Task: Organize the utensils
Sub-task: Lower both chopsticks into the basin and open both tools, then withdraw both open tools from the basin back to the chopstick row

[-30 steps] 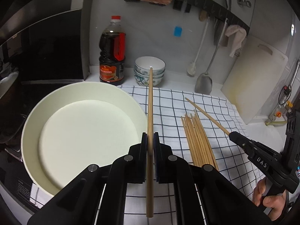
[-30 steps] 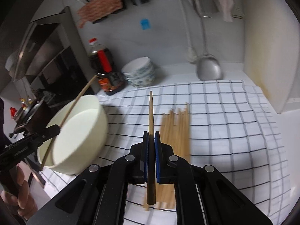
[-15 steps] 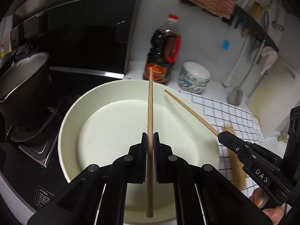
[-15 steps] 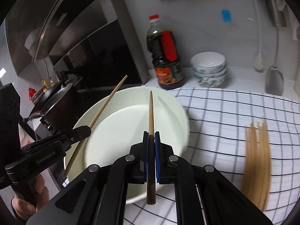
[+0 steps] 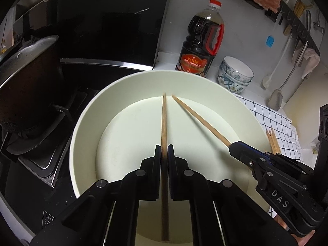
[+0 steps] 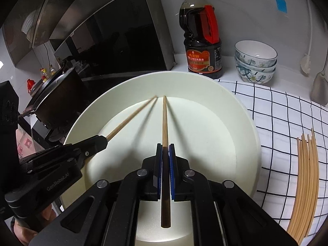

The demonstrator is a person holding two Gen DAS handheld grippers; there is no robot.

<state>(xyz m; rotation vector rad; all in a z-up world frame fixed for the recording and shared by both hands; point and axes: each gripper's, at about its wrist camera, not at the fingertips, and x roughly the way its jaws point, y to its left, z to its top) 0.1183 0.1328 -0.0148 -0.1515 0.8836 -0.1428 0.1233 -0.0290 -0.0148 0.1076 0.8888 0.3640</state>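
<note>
1. Both claws are seen clenched, each on one chopstick: the left gripper (image 5: 164, 153) on the left stick (image 5: 164, 121), the right gripper (image 6: 165, 153) on the right stick (image 6: 164, 121).
2. Both sticks are held over the white bowl (image 5: 86, 127), pointing down toward its far wall, tips near each other but apart.
3. The step in hand is judged to be the drop into the bowl; next, the jaws would need to be released with the tips low inside the rim, so that neither stick bounces out.
4. More chopsticks (image 6: 305, 176) lie on the checked cloth (image 6: 276, 106), right of the bowl, and are judged still to be moved.
5. A pot (image 5: 28, 86) on the stove is shown large only in the left view; the full bundle only in the right.
6. A sauce bottle (image 6: 202, 34) and stacked bowls (image 6: 255, 61) stand beyond.
</note>
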